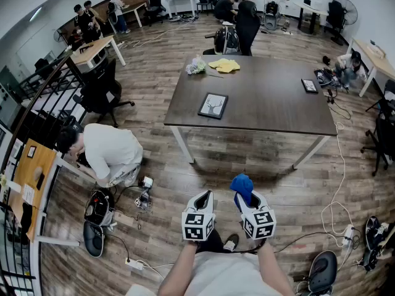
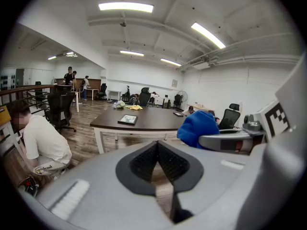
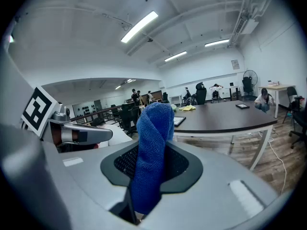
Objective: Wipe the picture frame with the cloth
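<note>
Cloth (image 3: 152, 152) in right claw (image 1: 247, 201); person (image 1: 108, 150), perhaps cables (image 1: 338, 184)

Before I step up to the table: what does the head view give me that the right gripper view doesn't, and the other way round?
Head view only: the person's forearms, and the stretch of floor between the grippers and the table.

Right gripper view only: the right gripper seen along its jaws, which are clamped on the blue cloth. The cloth sticks up between them.

Both: the cloth, the left gripper, and the picture frame lying flat on the table, untouched.
</note>
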`<move>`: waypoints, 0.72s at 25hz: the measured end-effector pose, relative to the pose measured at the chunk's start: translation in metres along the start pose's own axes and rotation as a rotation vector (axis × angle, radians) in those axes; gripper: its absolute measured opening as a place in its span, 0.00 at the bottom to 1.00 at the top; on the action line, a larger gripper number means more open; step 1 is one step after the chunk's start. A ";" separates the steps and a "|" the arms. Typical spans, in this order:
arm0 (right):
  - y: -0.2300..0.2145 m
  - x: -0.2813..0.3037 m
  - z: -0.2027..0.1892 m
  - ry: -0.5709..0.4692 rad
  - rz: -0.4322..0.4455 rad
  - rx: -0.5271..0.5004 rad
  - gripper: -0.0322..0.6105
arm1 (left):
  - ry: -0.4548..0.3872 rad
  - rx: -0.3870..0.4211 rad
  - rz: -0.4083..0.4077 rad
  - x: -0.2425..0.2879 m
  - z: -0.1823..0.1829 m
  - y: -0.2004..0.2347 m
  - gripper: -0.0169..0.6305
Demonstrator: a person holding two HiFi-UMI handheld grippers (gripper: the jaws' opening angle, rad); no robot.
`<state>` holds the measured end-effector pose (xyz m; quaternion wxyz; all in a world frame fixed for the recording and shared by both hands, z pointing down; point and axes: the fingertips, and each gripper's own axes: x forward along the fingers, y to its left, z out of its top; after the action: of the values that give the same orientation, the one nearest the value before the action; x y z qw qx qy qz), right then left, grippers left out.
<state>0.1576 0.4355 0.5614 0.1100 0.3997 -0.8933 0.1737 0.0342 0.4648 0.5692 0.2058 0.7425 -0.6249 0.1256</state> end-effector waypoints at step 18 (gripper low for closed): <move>-0.057 0.022 0.005 -0.014 -0.068 0.107 0.21 | 0.053 0.041 -0.112 0.064 0.011 -0.016 0.11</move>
<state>0.1852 0.3833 0.5770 0.0882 0.4361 -0.8695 0.2144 0.0607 0.4056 0.5853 0.2137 0.7767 -0.5741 0.1465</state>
